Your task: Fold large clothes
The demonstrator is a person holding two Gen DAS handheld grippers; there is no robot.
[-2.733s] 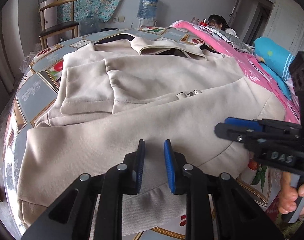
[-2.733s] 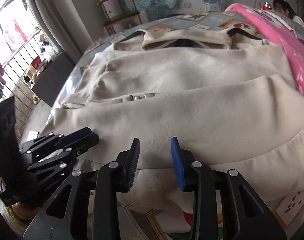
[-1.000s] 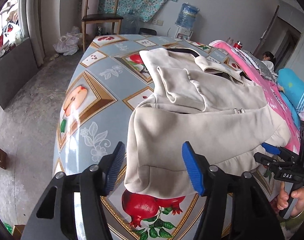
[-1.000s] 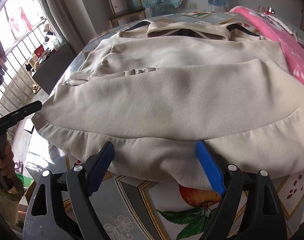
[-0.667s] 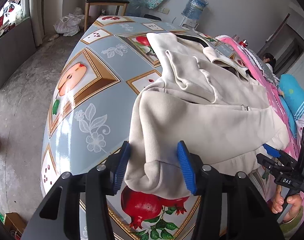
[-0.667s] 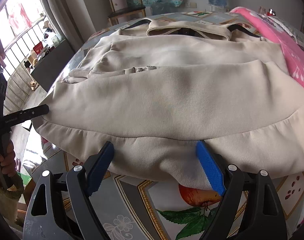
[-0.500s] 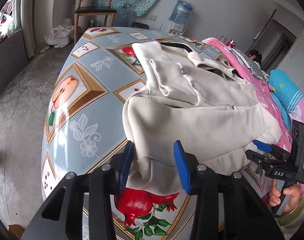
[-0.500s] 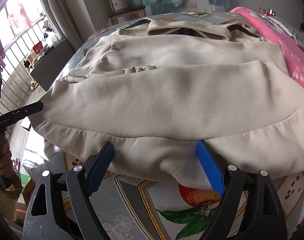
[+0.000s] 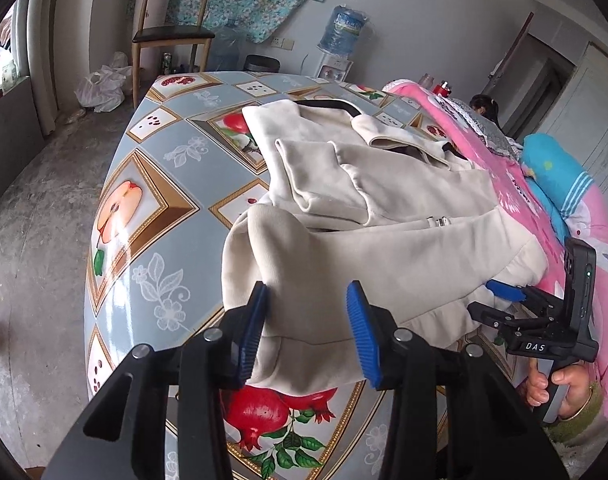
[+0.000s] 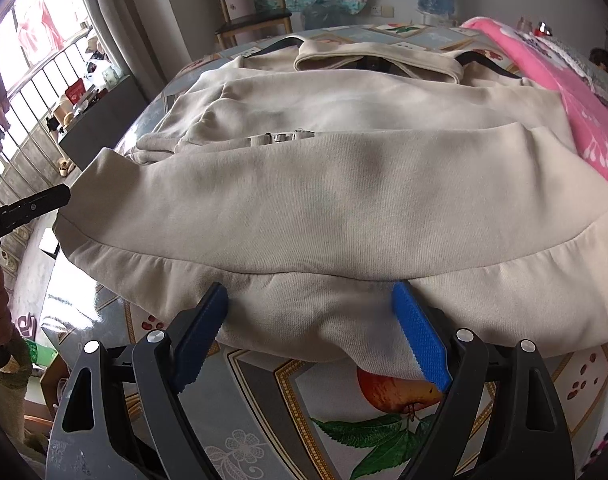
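A large beige jacket (image 9: 383,216) lies on the fruit-patterned table (image 9: 152,200), its lower half folded up over the body; it also fills the right wrist view (image 10: 343,184). My left gripper (image 9: 307,328) is open, its jaws either side of the jacket's lifted near-left hem corner. My right gripper (image 10: 311,328) is open wide around the front hem near the middle; it also shows in the left wrist view (image 9: 515,300) at the right hem. The left gripper's tip shows at the jacket's left corner in the right wrist view (image 10: 44,202).
A pink blanket (image 9: 543,200) and blue pillow (image 9: 559,176) lie along the table's right side. A wooden chair (image 9: 172,36) and a water dispenser (image 9: 339,40) stand at the far wall. A person (image 9: 483,108) sits beyond the table. Concrete floor lies to the left.
My left gripper swung to the jacket's left corner, narrowed its jaws around the hem, and now they are wider apart. My right gripper opened wide and stayed at the front hem.
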